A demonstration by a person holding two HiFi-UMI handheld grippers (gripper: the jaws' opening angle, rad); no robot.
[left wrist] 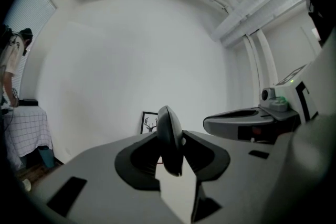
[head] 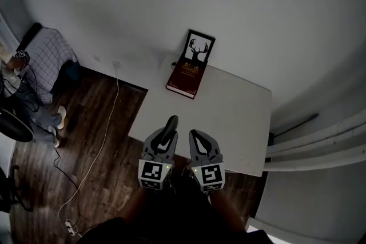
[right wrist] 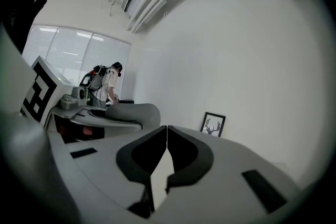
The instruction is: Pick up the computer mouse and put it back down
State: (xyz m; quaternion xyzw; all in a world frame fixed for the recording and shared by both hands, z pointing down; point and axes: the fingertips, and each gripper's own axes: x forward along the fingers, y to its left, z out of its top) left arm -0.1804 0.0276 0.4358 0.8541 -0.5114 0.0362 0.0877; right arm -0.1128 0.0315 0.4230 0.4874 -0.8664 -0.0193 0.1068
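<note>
A black computer mouse (head: 170, 124) is held on its edge, clamped between the jaws of my left gripper (head: 167, 133) over the near edge of the white table (head: 229, 117). In the left gripper view the mouse (left wrist: 169, 139) stands upright between the two pads, and the left gripper (left wrist: 170, 157) is shut on it. Close beside it on the right, my right gripper (head: 194, 135) has its jaws together with nothing between them. The right gripper view shows the right gripper (right wrist: 166, 136) shut and empty.
A dark red book (head: 184, 80) lies at the table's far left corner, with a framed deer picture (head: 198, 50) propped against the wall behind it. A white cable (head: 108, 123) runs over the wood floor at left. A person (head: 17, 63) stands by a checked cloth far left.
</note>
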